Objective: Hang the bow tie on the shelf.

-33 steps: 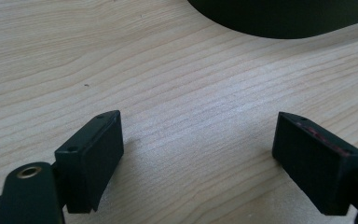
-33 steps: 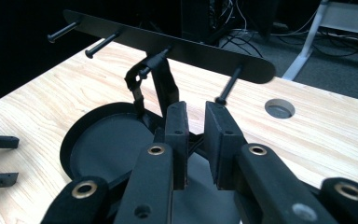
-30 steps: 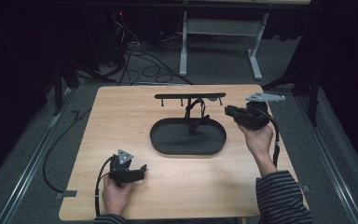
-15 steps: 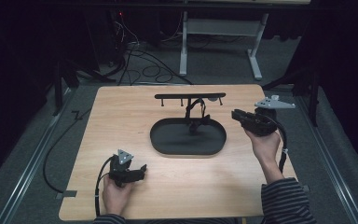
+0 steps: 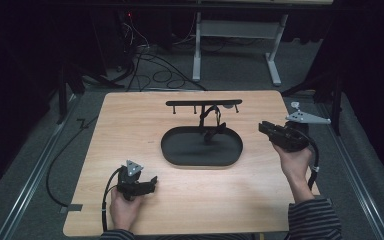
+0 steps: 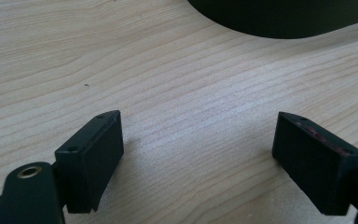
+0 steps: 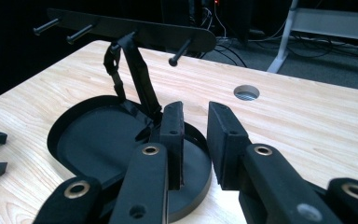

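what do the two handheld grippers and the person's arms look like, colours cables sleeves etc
Both are black handheld tongs: the left gripper and the right gripper. Each carries a grey three-cornered plate on top and trails a black cable. Up close, the tongs have blocky rectangular black pads on flat arms with brass-coloured rivets. The person's right arm has a dark striped sleeve.
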The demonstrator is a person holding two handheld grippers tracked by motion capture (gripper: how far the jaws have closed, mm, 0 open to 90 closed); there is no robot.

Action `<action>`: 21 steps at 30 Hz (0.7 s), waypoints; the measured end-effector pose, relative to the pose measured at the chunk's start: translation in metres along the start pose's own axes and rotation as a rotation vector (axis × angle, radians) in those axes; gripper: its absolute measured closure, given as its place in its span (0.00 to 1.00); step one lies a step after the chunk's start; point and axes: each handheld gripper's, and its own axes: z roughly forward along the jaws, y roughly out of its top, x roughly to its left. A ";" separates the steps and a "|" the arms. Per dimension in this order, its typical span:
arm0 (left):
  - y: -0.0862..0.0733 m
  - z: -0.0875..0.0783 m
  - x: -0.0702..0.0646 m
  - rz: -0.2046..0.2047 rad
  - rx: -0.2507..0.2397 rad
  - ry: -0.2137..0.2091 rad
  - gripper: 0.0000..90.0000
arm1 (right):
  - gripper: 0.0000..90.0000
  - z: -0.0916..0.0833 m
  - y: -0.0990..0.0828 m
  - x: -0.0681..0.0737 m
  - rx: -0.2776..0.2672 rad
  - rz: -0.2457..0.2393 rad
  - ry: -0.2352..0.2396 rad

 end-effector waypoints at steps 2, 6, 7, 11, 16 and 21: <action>0.000 0.000 0.000 0.000 0.000 0.000 0.19 | 0.86 -0.001 -0.002 -0.001 0.003 0.005 -0.001; 0.000 0.000 0.000 0.000 0.000 0.000 0.19 | 0.86 -0.005 -0.008 -0.003 0.010 -0.003 -0.006; 0.000 0.000 0.000 0.000 0.000 0.000 0.19 | 0.86 -0.006 -0.008 -0.002 0.010 0.000 -0.008; 0.000 0.000 0.000 0.000 0.000 0.000 0.19 | 0.86 -0.010 -0.014 -0.003 0.006 0.005 -0.008; 0.000 0.000 0.000 0.000 -0.001 0.001 0.19 | 0.85 -0.012 -0.020 -0.005 0.000 0.019 -0.011; 0.000 0.000 0.000 0.000 -0.001 0.001 0.19 | 0.84 -0.013 -0.027 -0.005 0.001 0.031 -0.014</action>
